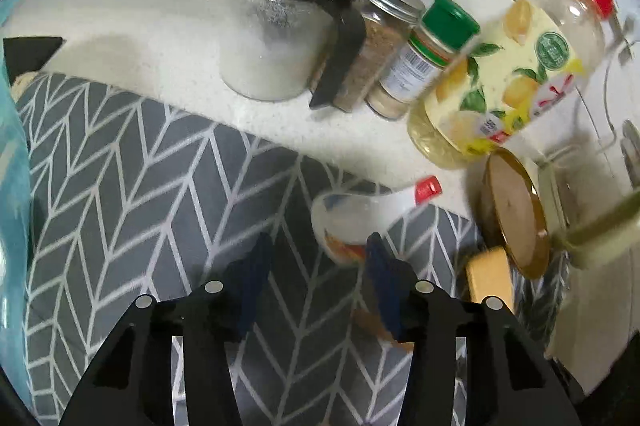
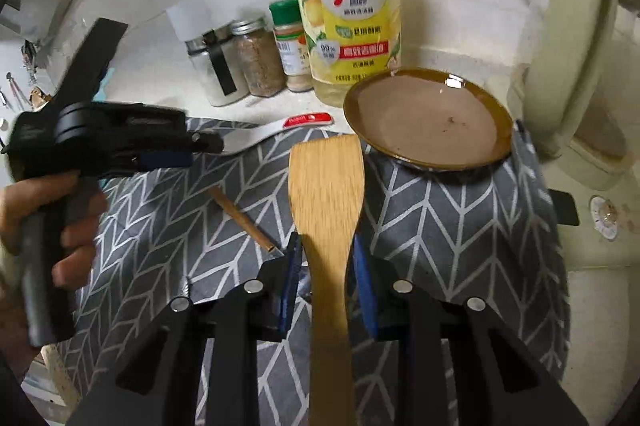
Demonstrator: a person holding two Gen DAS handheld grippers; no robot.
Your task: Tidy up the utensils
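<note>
My right gripper (image 2: 325, 246) is shut on a wooden spatula (image 2: 326, 177), blade pointing forward above the grey patterned mat (image 2: 440, 226), just short of a brown plate (image 2: 428, 117). A white spoon with a red handle tip (image 1: 360, 209) lies on the mat; it also shows in the right wrist view (image 2: 276, 127). My left gripper (image 1: 316, 246) is open just short of the spoon's bowl, and appears in the right wrist view (image 2: 200, 149). A wooden chopstick (image 2: 244, 220) lies on the mat. The spatula blade (image 1: 490, 276) and plate (image 1: 516, 214) show at right in the left wrist view.
Behind the mat (image 1: 140, 185) on the white counter stand a glass jar of white powder (image 1: 272, 37), two spice jars (image 1: 376, 45) (image 1: 424, 61) and a detergent bottle (image 1: 508, 69). A pale green appliance (image 2: 576, 37) stands right of the plate. A teal object (image 1: 12, 185) is at far left.
</note>
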